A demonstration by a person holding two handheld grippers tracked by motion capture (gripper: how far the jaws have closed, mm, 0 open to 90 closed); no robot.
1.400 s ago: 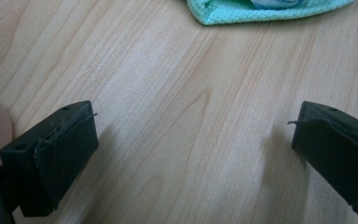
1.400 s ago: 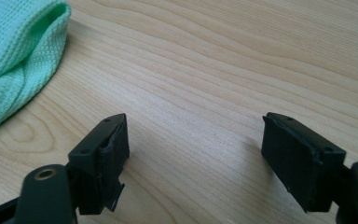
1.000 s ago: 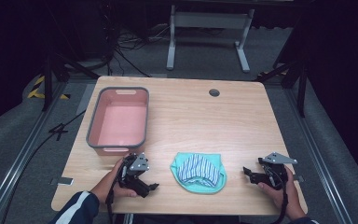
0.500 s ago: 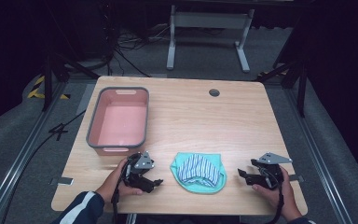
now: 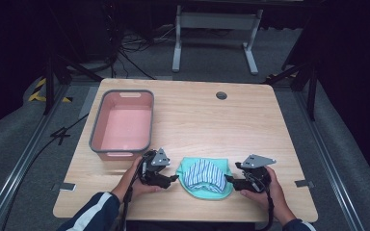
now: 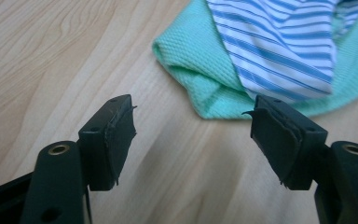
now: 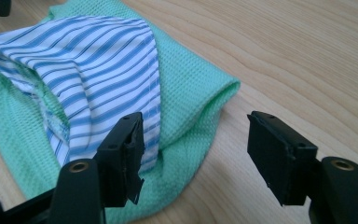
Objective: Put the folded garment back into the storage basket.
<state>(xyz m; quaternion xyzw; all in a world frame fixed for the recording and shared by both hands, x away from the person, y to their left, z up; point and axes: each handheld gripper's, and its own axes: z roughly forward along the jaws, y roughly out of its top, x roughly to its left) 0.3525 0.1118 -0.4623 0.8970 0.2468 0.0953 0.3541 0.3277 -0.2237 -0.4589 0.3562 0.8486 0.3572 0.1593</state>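
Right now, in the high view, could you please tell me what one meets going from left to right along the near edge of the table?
Left gripper → mint-green and blue-striped cloth bundle → right gripper. The pink basin lies farther back, so it is left out.

In the left gripper view the mint-green waffle-weave cloth (image 6: 200, 74) and the blue-and-white striped fabric (image 6: 279, 42) on it run off the top edge. In the right gripper view the left black jaw covers part of the striped fabric's hem (the cloth's near rim leaves at the bottom edge). In the high view the person's forearms are cut off at the bottom.
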